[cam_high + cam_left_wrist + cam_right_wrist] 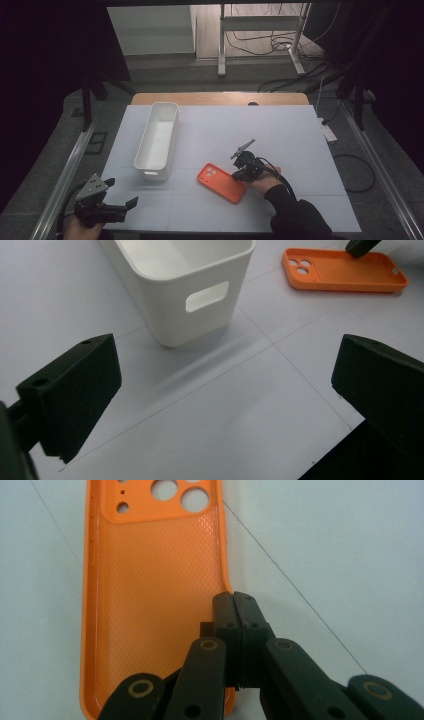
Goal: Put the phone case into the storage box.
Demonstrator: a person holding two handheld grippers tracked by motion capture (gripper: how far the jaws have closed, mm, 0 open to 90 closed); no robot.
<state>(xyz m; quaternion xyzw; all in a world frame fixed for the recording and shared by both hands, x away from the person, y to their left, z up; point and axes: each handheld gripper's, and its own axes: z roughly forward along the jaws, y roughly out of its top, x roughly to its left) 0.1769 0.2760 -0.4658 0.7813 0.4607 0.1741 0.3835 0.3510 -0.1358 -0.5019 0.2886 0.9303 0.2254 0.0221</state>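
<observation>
Orange phone case [222,183] is lying open side up on the white table [280,150], just right of the white bin [157,141], and I am pinching its side wall with my right gripper [239,173]. In the right gripper view the two black jaws are meeting tight at the case's [150,605] right rim, about midway along that edge, with the camera cut-outs at the far end; the thin wall seems caught between the pads, though the pinch itself is hidden. I am judging the case light, soft and bendy, likely to sag or twist when lifted by one edge, and thin enough to slip out of a shallow bite. A deeper hold on the rim, near the middle of the long side, should keep it level. My left gripper [121,200] is waiting at the near left corner of the table, jaws standing wide with nothing between them, the bin [190,295] just ahead.
</observation>
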